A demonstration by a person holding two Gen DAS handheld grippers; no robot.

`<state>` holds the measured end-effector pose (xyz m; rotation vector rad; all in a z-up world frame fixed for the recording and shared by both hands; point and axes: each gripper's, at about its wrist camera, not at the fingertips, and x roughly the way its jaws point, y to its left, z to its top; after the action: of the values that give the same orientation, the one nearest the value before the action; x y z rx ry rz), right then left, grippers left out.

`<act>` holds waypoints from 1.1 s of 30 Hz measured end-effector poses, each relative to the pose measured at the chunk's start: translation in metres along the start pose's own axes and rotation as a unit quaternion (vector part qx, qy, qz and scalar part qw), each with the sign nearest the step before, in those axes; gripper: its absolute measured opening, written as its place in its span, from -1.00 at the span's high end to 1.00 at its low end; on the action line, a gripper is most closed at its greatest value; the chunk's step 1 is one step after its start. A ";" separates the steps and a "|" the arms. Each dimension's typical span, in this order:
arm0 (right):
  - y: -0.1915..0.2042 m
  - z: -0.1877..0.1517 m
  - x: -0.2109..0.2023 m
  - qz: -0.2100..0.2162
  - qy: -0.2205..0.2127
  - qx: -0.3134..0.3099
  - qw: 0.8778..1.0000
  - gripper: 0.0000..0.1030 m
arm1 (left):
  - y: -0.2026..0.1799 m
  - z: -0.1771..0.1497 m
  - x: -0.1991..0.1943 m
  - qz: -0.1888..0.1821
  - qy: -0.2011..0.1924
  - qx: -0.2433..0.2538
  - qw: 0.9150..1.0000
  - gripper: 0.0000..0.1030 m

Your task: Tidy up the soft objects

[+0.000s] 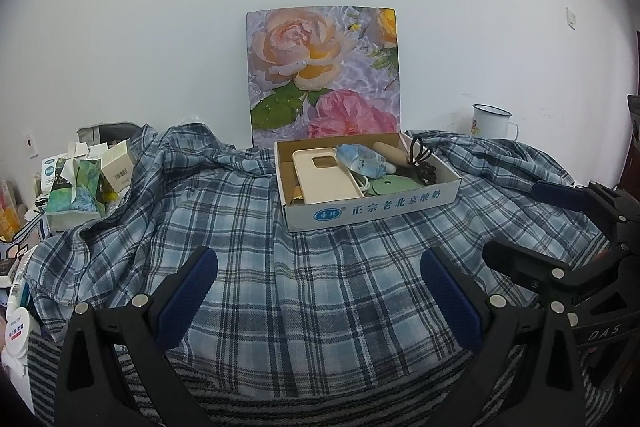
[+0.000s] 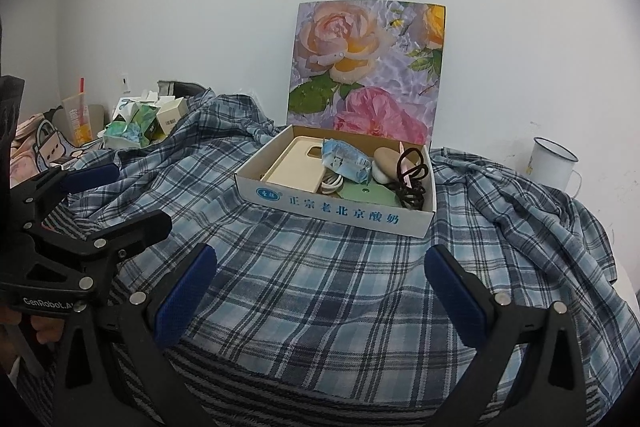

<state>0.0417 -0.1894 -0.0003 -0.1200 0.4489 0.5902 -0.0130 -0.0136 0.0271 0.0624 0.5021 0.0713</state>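
The open white cardboard box with blue lettering [image 1: 370,183] [image 2: 340,183] is faced by both wrist views from low over the blue plaid cloth [image 1: 280,267] [image 2: 320,267]. It is seen nearly head-on from the left, obliquely from the right. Each neighbouring gripper is caught at the frame edge.

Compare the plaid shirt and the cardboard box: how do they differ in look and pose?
The plaid shirt is soft, blue-checked cloth, spread out and wrinkled; the cardboard box is stiff and white with blue print. The shirt lies flat under everything; the box stands on top of it, open, holding small items such as a beige phone case. Neither is touched by the left hand-held gripper or the right hand-held gripper; both are open.
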 end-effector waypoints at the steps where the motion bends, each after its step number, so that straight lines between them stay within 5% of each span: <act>1: 0.000 0.000 0.000 0.001 0.001 0.000 1.000 -1.00 | 0.001 0.000 0.000 0.001 0.000 0.000 1.000 -0.99; 33: 0.003 -0.003 0.001 0.005 0.005 0.004 1.000 -1.00 | 0.004 0.000 0.000 0.000 -0.001 0.002 1.000 -0.99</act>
<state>0.0397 -0.1875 -0.0034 -0.1130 0.4618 0.5987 -0.0137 -0.0097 0.0276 0.0668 0.5011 0.0707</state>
